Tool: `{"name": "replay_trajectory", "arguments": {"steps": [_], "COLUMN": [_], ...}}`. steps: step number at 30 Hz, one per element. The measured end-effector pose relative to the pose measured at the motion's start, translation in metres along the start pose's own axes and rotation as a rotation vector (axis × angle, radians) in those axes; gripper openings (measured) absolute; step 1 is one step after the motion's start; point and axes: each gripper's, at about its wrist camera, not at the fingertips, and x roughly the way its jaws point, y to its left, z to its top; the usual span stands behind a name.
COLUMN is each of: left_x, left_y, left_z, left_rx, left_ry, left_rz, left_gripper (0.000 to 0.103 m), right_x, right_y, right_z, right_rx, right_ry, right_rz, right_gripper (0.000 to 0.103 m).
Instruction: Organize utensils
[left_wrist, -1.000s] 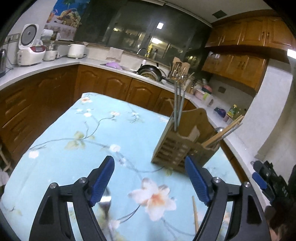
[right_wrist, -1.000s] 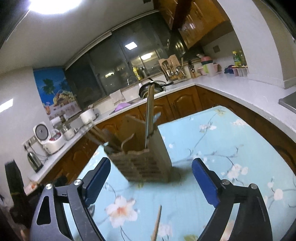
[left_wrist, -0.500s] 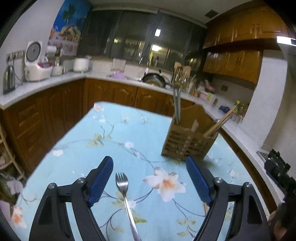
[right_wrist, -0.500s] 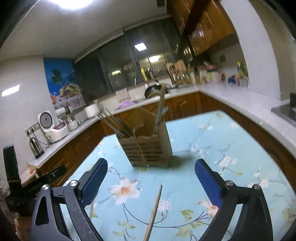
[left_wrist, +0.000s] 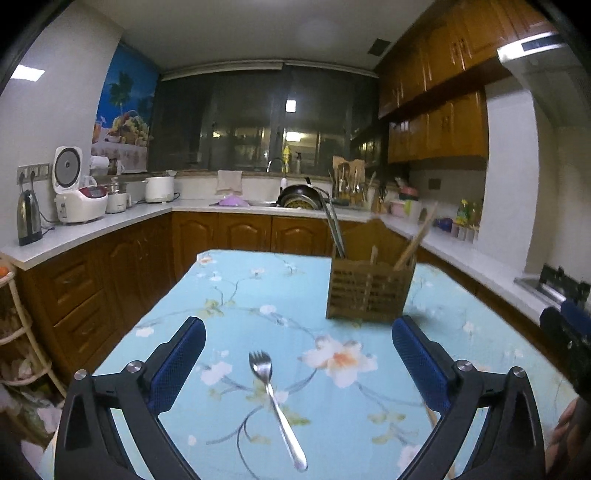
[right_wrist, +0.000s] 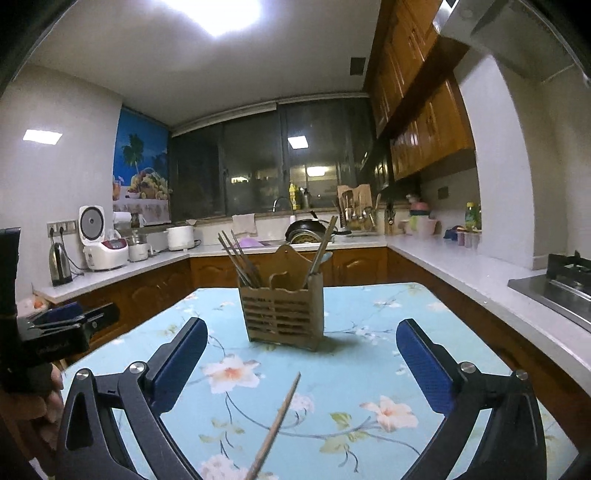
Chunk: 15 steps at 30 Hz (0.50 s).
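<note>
A wooden slatted utensil holder (left_wrist: 369, 291) stands on the blue floral table (left_wrist: 258, 295); it also shows in the right wrist view (right_wrist: 284, 314), with chopsticks and metal utensils standing in it. A metal fork (left_wrist: 275, 402) lies on the cloth between the fingers of my open left gripper (left_wrist: 299, 358). A single wooden chopstick (right_wrist: 275, 428) lies on the cloth between the fingers of my open right gripper (right_wrist: 303, 358). Both grippers are empty and hover near the table's front end. The left gripper also shows at the left edge of the right wrist view (right_wrist: 62, 325).
Kitchen counters wrap around the table on three sides, with a kettle (left_wrist: 28, 218), rice cookers (left_wrist: 79, 199), a pan at the sink (left_wrist: 299, 195) and a gas hob (right_wrist: 565, 280) on the right. A wicker rack (left_wrist: 14, 332) stands at the left.
Both grippers have pulled back and levelled out from the holder. The fork and the loose chopstick have come into full view between the fingers.
</note>
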Motion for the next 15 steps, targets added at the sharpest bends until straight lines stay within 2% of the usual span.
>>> {"name": "replay_trajectory", "arguments": {"steps": [9,15], "left_x": [-0.003,-0.001], "left_y": [0.007,0.006], "left_z": [-0.021,-0.023], "left_rx": [0.008,0.023], "left_ry": [0.028,0.036], "left_rz": [0.043,0.059], "left_gripper": [0.102,0.102], "right_x": [-0.010,-0.012], "right_y": [-0.001,0.000], "right_z": [-0.029,-0.032], "right_rx": [-0.018,-0.022], "right_ry": [0.027,0.042], "right_rz": [-0.025,-0.025], "right_gripper": [0.103,0.103]}}
